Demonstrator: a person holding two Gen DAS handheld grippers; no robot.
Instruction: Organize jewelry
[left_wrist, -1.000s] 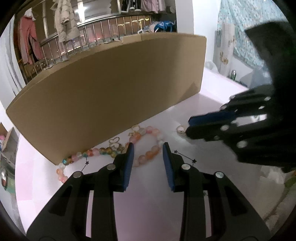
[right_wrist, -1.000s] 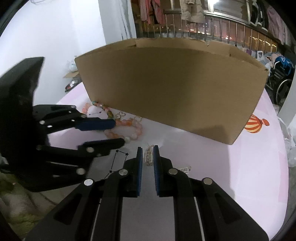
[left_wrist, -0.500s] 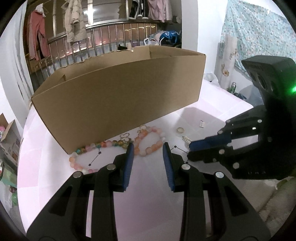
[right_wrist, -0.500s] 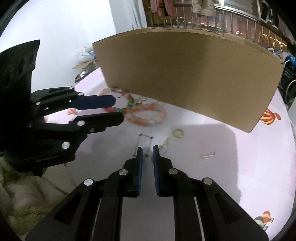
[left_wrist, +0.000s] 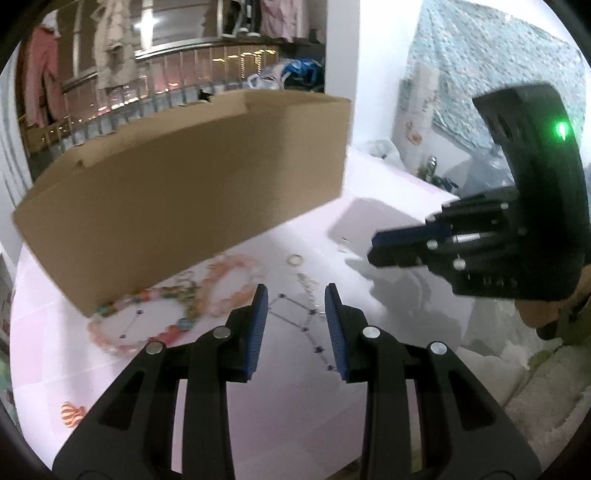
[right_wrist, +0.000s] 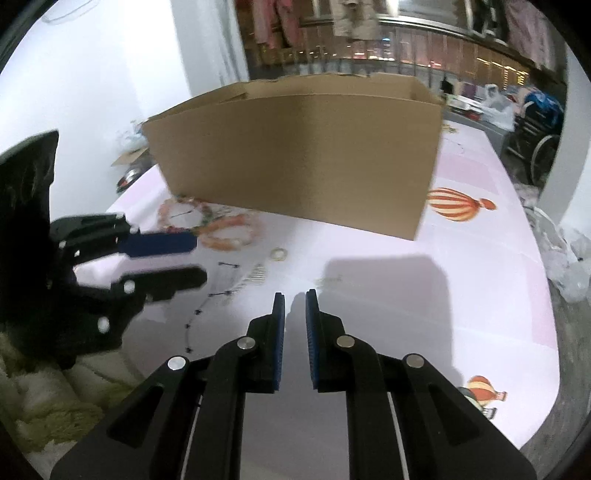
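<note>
Jewelry lies on the pink table in front of a brown cardboard box (left_wrist: 192, 177), which also shows in the right wrist view (right_wrist: 295, 155). A pink-orange bead bracelet (left_wrist: 236, 284) (right_wrist: 232, 230), a multicolour bead bracelet (left_wrist: 147, 317) (right_wrist: 184, 212), a small ring (left_wrist: 294, 260) (right_wrist: 279, 254) and a sparkly clip (left_wrist: 308, 282) (right_wrist: 255, 275) lie there. My left gripper (left_wrist: 295, 295) is open and empty, above the table just short of the clip. My right gripper (right_wrist: 294, 295) is open by a narrow gap and empty, raised over bare table.
A pink tablecloth (right_wrist: 461, 302) with balloon prints (right_wrist: 458, 204) covers the table. A furry cream fabric (right_wrist: 48, 398) lies along the table's near edge. Plastic bags (right_wrist: 569, 266) sit at the right edge. A railing and hanging clothes stand behind the box.
Both grippers have pulled back and risen from the jewelry. My right gripper's narrow gap has widened slightly. The clip that lay between its fingers a second ago lies on the table.
</note>
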